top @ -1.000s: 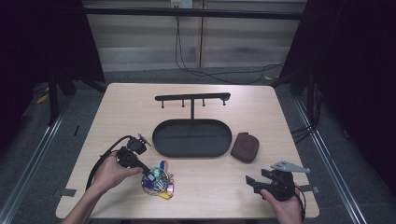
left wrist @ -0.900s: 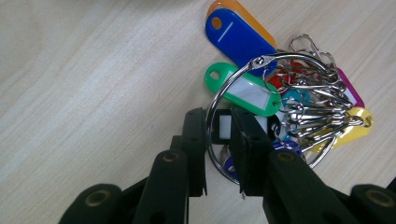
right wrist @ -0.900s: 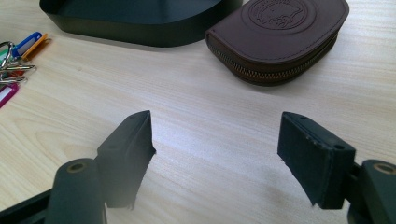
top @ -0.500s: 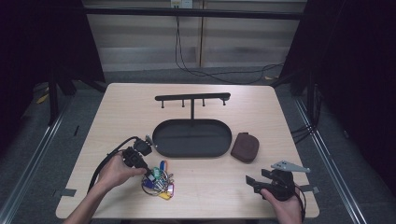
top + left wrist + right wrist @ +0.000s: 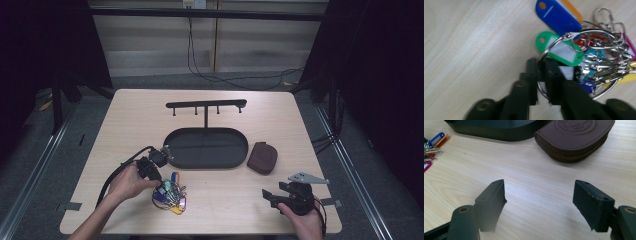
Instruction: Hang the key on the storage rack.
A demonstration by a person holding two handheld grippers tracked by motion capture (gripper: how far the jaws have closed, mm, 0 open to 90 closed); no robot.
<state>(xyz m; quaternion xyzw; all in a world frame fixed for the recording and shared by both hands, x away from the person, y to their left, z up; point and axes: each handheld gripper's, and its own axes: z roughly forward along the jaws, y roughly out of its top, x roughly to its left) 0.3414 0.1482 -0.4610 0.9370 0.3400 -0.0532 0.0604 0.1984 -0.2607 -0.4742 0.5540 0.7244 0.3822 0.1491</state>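
Pale wood table [image 5: 140, 120], dark room — left hand-held gripper [image 5: 541, 67] pinching key ring [image 5: 584, 37]; right hand-held gripper [image 5: 539, 195] wide.

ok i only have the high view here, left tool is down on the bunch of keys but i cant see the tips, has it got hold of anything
Observer: Yes. In the left gripper view the left tool has its jaws nearly together on the big silver ring of the bunch of keys.
Operator: which part of the ring
Observer: The side nearest the green tag; the wire passes between the two jaws.
Operator: and the right tool, open or shut
Observer: Open. In the right gripper view the right tool has its jaws wide apart over bare table, with nothing between them.
Operator: whats ahead of it
Observer: The brown zipped pouch, lying flat beside the black tray.
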